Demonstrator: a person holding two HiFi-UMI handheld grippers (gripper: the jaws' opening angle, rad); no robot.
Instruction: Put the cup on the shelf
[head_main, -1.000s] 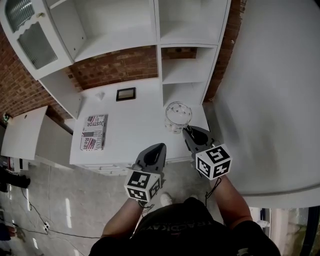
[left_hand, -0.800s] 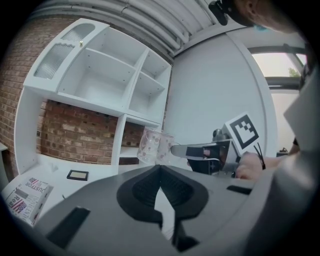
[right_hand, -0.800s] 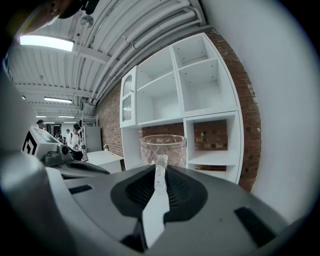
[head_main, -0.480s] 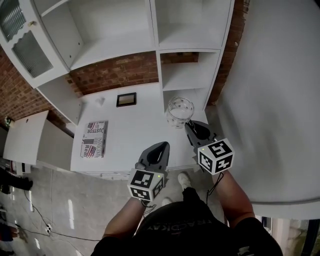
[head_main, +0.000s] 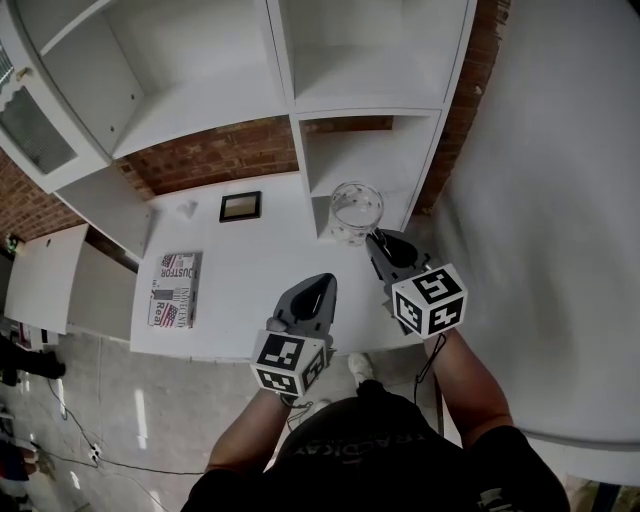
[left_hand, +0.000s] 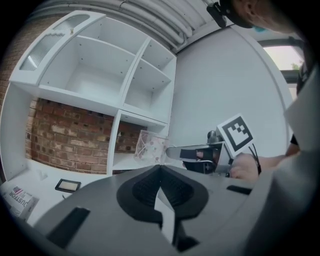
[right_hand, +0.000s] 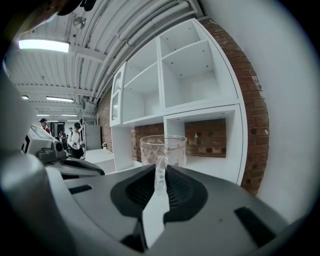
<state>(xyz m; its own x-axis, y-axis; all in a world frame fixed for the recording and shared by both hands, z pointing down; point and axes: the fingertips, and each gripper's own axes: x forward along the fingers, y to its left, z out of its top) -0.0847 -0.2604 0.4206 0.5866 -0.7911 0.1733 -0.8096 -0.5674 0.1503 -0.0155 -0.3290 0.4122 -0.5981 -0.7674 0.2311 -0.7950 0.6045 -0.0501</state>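
jaws of our right tongs (head_main: 374, 240) clamp the rim of the clear cup (head_main: 356, 210), held over the white counter's (head_main: 250, 262) back right corner, before the lowest shelf bay (head_main: 372, 160); our left tongs (head_main: 322, 284), jaws together and empty, hover over its front edge.

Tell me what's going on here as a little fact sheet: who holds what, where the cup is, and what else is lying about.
cup: clear patterned glass, upright, at the mouth of the lowest right compartment of the shelf unit
right gripper: jaws shut on the cup's near wall
left gripper: jaws together, nothing in them, over the counter
counter: white; holds a small dark frame and a printed booklet
backdrop: brick wall
task: cup not yet let go
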